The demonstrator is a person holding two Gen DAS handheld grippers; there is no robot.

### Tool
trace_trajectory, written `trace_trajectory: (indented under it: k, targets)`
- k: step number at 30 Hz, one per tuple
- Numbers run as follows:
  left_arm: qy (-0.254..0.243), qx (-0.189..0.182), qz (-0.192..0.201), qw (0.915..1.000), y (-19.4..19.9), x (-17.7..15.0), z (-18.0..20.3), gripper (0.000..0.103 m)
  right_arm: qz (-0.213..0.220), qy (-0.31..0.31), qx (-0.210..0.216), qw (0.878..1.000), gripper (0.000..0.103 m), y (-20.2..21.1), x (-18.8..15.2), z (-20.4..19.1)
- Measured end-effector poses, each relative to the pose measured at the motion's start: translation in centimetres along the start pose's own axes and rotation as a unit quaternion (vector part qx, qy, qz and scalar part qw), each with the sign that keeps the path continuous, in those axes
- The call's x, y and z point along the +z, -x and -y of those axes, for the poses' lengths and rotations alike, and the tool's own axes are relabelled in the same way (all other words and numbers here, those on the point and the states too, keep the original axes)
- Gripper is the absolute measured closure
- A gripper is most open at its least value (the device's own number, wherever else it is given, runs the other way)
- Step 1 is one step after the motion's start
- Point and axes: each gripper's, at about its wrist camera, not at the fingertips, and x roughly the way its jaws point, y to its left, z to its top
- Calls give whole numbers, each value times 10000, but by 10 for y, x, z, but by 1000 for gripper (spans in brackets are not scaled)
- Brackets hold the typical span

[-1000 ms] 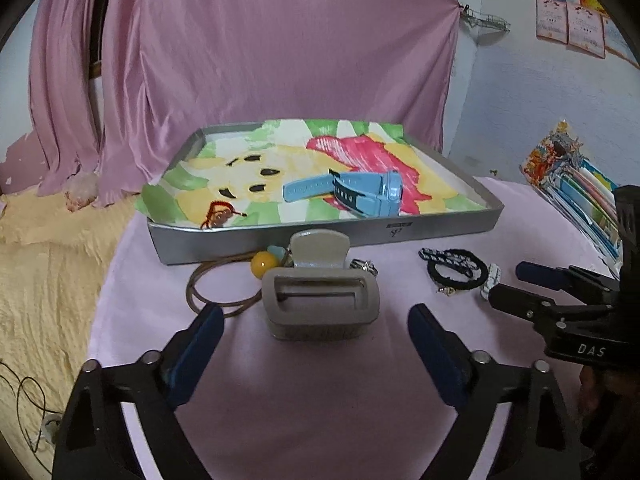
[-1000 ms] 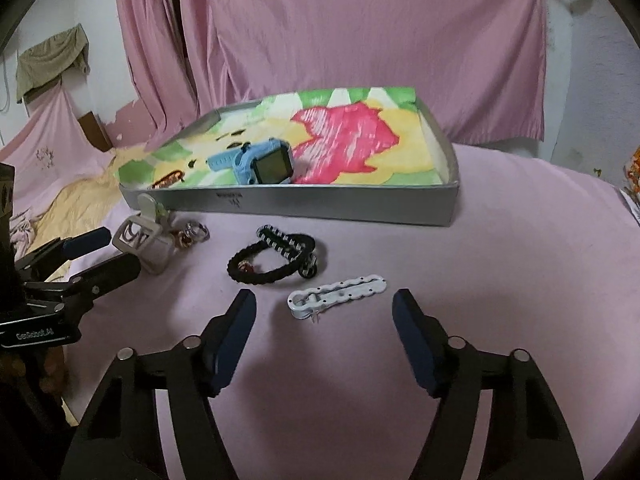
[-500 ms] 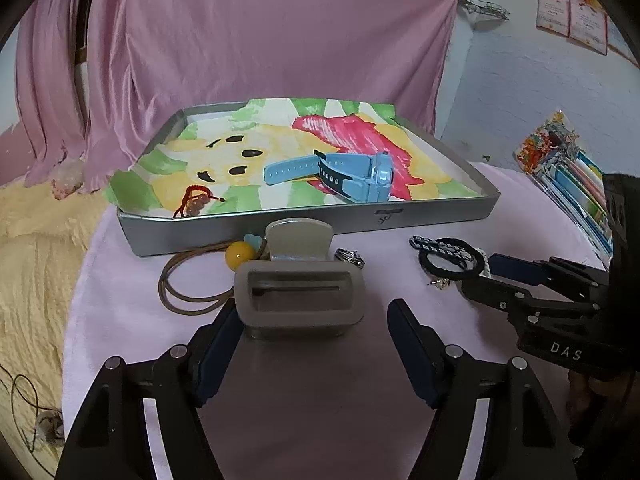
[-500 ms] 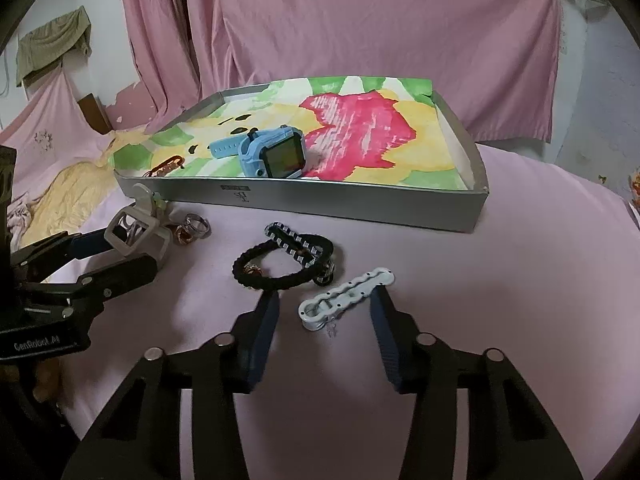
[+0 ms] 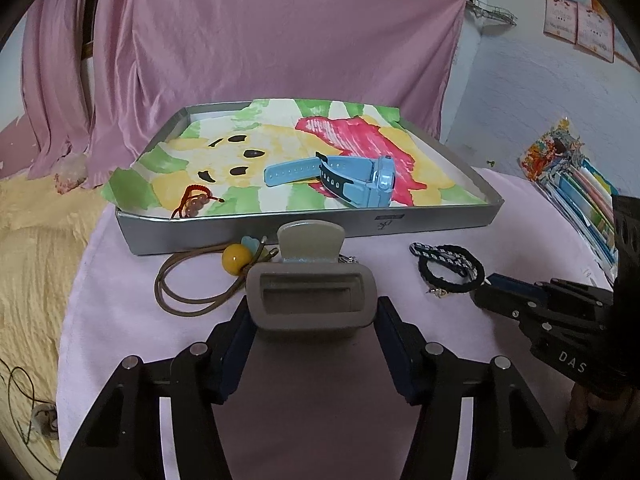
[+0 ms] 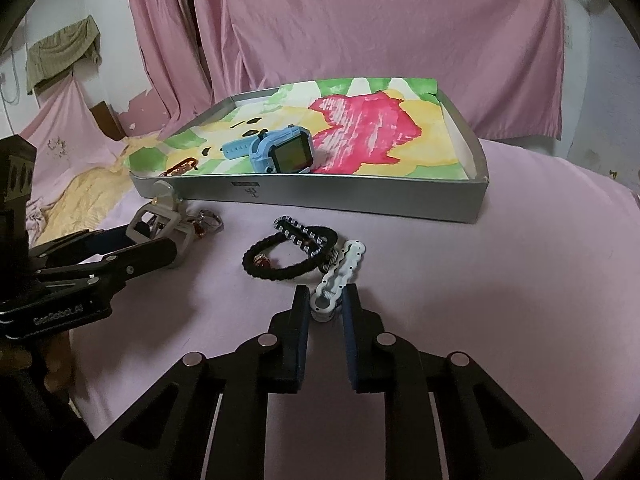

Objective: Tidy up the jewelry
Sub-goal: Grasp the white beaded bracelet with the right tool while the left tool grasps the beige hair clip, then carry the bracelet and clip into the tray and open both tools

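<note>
1. On the pink cloth [image 5: 400, 420], lying before the tray [image 5: 440, 222]: a taupe clip [image 5: 310, 300], a cord [image 5: 184, 300] with a yellow bead [image 5: 237, 257], a black band [image 6: 288, 258], a striped bar [image 6: 300, 236] and a white clip [image 6: 340, 276].
2. Left gripper [image 5: 312, 332]: closing its blue pads on both ends of the taupe clip, fingers [image 5: 234, 344] touching its sides; clamped on the clip, with the clip still resting on the cloth.
3. Taupe clip: sitting just in front of the tray's near wall, its upright lever pointing toward the tray; the bead and cord lying just beside it to the left.
4. Right gripper [image 6: 326, 308]: pinching the near end of the white clip between nearly shut pads, fingers [image 6: 298, 332] pressing either side; the far end of the clip lying on the cloth, touching the black band.
5. Black band: lying curled between the two grippers, with the striped bar crossing over its far edge.
6. Inside the tray, resting on a painted sheet [image 5: 280, 148]: a blue watch [image 6: 280, 154] near the middle, face turned toward the right wrist view, and a red string bracelet [image 5: 194, 204] at the near left corner.
7. Behind the tray: hanging pink curtain [image 5: 260, 40].
8. At the far right of the left wrist view: leaning stack of coloured books [image 5: 576, 184], well apart from the jewelry.
</note>
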Motion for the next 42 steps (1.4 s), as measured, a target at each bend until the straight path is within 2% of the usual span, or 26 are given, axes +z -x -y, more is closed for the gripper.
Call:
trace_trajectory:
  k: [5, 11, 12, 13, 14, 17, 30, 37, 42]
  targets:
    - [-149, -41, 48, 9999, 3, -6, 7, 47, 31, -116, 72, 9999, 89, 5, -6, 4]
    - [-174, -331, 157, 9992, 12, -10, 15, 48, 227, -330, 150, 9991, 89, 17, -13, 13]
    - [-172, -369, 203, 9990, 14, -10, 16, 53, 280, -346, 170, 9989, 89, 19, -13, 14]
    - [-187, -402, 276, 9986, 16, -10, 16, 65, 334, -351, 189, 9986, 89, 21, -12, 15]
    - [-221, -407, 329, 9984, 19, -10, 18, 68, 367, -339, 185, 9986, 89, 23, -12, 14]
    - [-310, -384, 242, 9985, 16, -9, 20, 68, 409, -297, 215, 9985, 89, 24, -10, 13]
    - [-322, -398, 325, 9982, 18, -11, 19, 68, 503, -376, 389, 9973, 89, 26, -11, 13]
    - [-487, -521, 675, 9952, 34, -14, 27, 68, 741, -414, 428, 9955, 89, 34, -7, 15]
    - [-422, -461, 1030, 9927, 45, 2, 26, 68, 971, -319, 412, 9939, 89, 38, 9, 15]
